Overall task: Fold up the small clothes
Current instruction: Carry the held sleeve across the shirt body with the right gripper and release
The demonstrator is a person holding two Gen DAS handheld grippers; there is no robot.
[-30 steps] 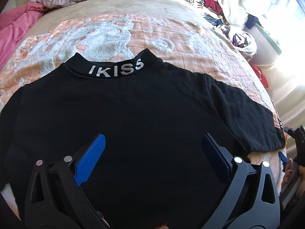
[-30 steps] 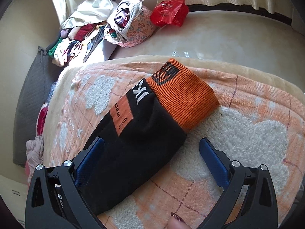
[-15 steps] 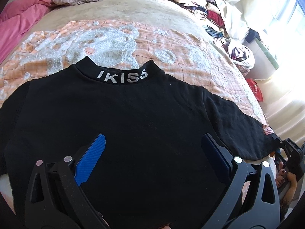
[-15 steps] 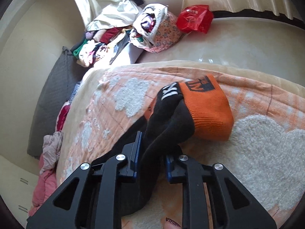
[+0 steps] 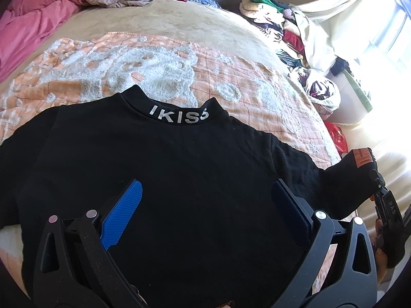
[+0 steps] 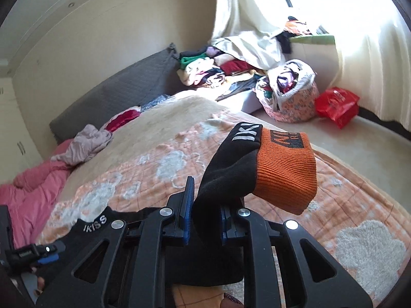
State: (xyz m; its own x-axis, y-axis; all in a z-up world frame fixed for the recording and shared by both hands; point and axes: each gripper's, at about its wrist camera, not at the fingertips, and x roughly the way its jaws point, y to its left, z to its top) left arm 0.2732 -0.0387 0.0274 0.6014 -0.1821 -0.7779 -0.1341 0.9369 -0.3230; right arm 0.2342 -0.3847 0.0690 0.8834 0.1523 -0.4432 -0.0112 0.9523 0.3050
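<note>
Clamping the right gripper [image 6: 204, 220] on the black sweatshirt's [image 5: 164, 179] orange-cuffed sleeve [image 6: 231, 177], lifted off the bed's right edge, we risk slippage; our left gripper [image 5: 205, 213] gapes empty over its spread body.

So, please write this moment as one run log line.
right gripper: shut on sleeve, lifted | left gripper: open above black top | fold: begun
</note>
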